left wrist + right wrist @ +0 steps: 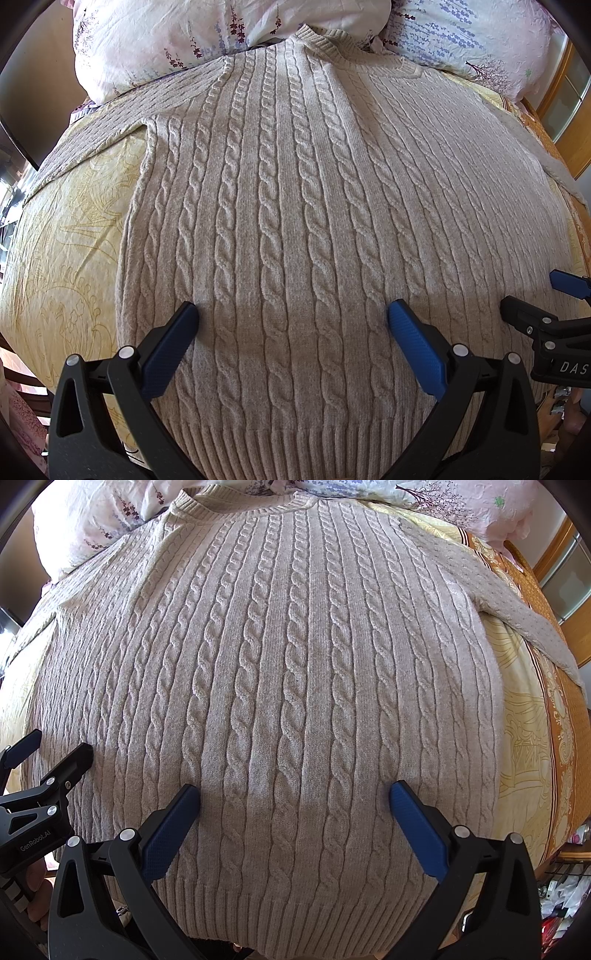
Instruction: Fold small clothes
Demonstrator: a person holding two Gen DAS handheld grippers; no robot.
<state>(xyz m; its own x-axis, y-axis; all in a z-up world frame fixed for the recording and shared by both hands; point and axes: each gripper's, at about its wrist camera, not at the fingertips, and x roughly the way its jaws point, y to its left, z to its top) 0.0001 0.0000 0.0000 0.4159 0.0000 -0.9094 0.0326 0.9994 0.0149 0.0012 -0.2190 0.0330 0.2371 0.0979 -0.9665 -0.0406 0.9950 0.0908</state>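
A beige cable-knit sweater [295, 206] is seen spread flat, front up, on a bed covered by a yellow patterned bedspread [70, 236]. Its ribbed hem [288, 443] lies nearest the cameras and its ribbed neckline [325, 40] lies farthest, up against floral-printed pillows [177, 40]. One sleeve [85, 140] is stretched out to the left in the left wrist view; the other sleeve [517, 602] is stretched to the right in the right wrist view, across an orange patterned border [561, 709] of the bedding.

Writing can be read on the gripper bodies: "GenRobot.AI" is printed on the left tool where it appears at the edge of the right wrist view, and the letters "DAS" are legible on the right tool at the edge of the left wrist view, the rest being cut off.

The left gripper [293, 314] is held just above the lower body of the sweater, pointing toward the neckline, with its blue-padded fingers [413, 343] spread wide and nothing between them. The right gripper [295, 794] is posed the same way beside it, jaws likewise released over the knit. Whether the fingertips touch the fabric cannot be told. Part of a hand [37, 897] is visible around the left tool's handle.
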